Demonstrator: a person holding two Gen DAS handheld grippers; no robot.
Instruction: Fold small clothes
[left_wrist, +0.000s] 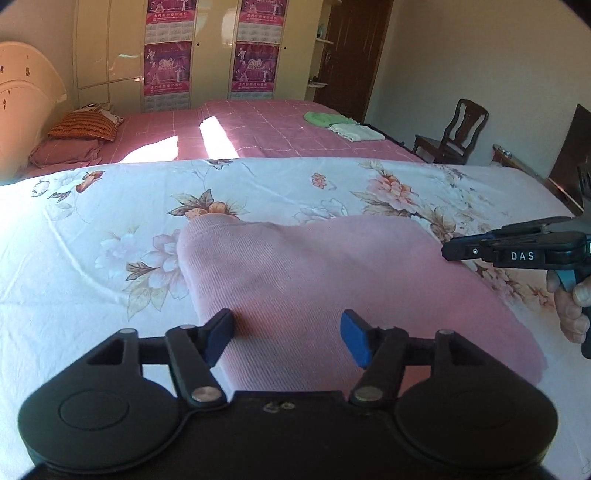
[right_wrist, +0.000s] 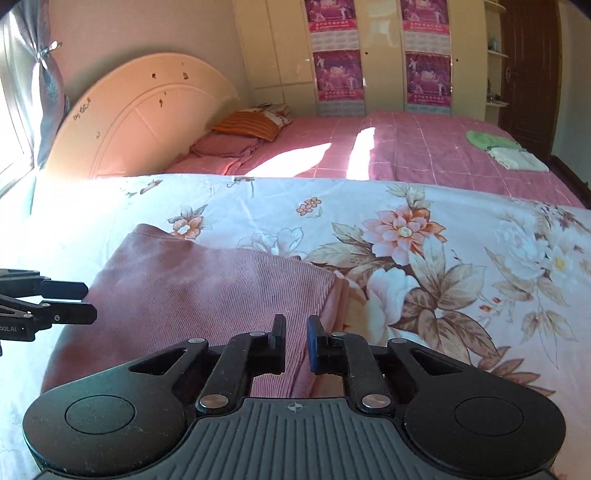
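Observation:
A pink ribbed garment (left_wrist: 325, 280) lies folded flat on the floral sheet (left_wrist: 110, 221); it also shows in the right wrist view (right_wrist: 207, 291). My left gripper (left_wrist: 286, 338) is open, its jaws wide apart just above the garment's near edge, holding nothing. My right gripper (right_wrist: 296, 341) hovers over the garment's right edge with its jaws close together and a narrow gap between them; nothing is pinched. It also shows in the left wrist view (left_wrist: 448, 253) at the garment's right side. The left gripper shows in the right wrist view (right_wrist: 88, 301) at the far left.
Behind the floral sheet lies a pink checked bedspread (left_wrist: 280, 129) with folded green and white clothes (left_wrist: 343, 125) and pillows (left_wrist: 81, 127). A headboard (right_wrist: 140, 122), wardrobe (left_wrist: 207, 55), door and wooden chair (left_wrist: 454, 133) stand further off.

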